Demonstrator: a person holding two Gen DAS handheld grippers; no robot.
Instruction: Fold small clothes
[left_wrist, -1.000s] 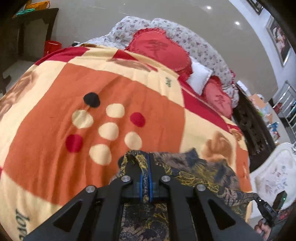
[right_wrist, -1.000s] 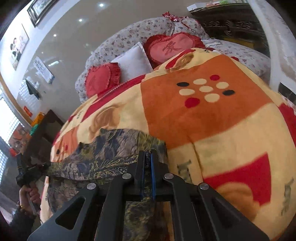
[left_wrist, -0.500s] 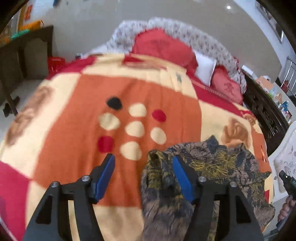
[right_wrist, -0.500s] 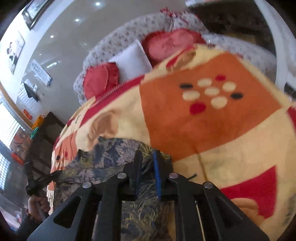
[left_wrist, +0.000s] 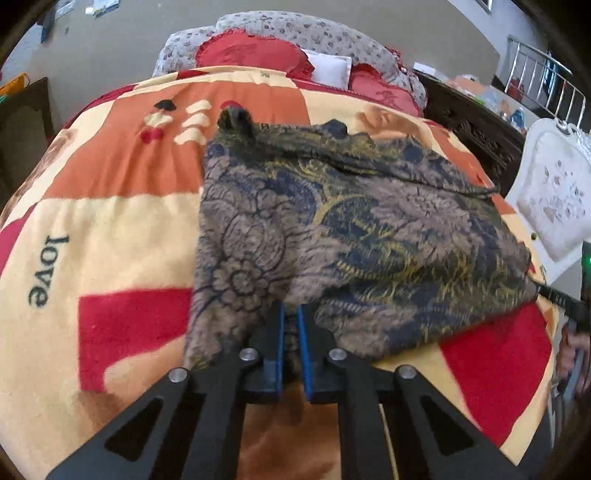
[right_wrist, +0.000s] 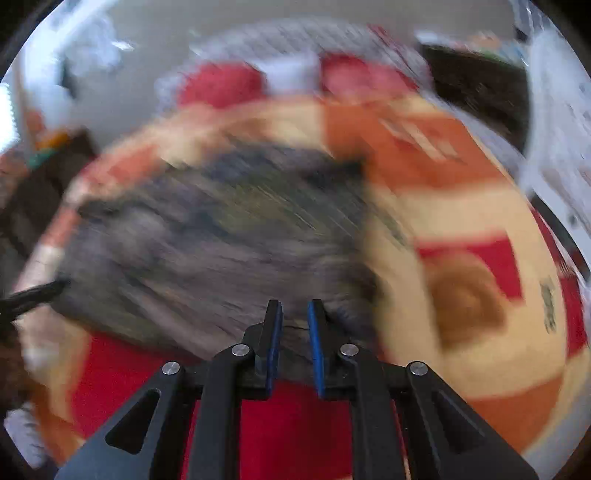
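Note:
A dark floral garment (left_wrist: 332, 229) in brown, navy and gold lies spread on the orange, cream and red blanket (left_wrist: 110, 229). My left gripper (left_wrist: 290, 314) is shut on the garment's near edge, cloth pinched between the blue pads. In the blurred right wrist view the same garment (right_wrist: 221, 229) fills the middle. My right gripper (right_wrist: 295, 310) is at its near edge with the jaws nearly closed and cloth between them. The right gripper's tip also shows at the garment's right corner in the left wrist view (left_wrist: 554, 293).
Red heart cushions (left_wrist: 251, 51) and a white pillow (left_wrist: 328, 70) lie against the floral headboard at the far end. A dark wooden cabinet (left_wrist: 476, 129) and a white chair (left_wrist: 550, 192) stand to the right of the bed. A dark table (left_wrist: 22, 110) stands at left.
Both grippers let go of the garment's far edge, drew back toward me, and closed on its near edge. The right view is now blurred by fast motion.

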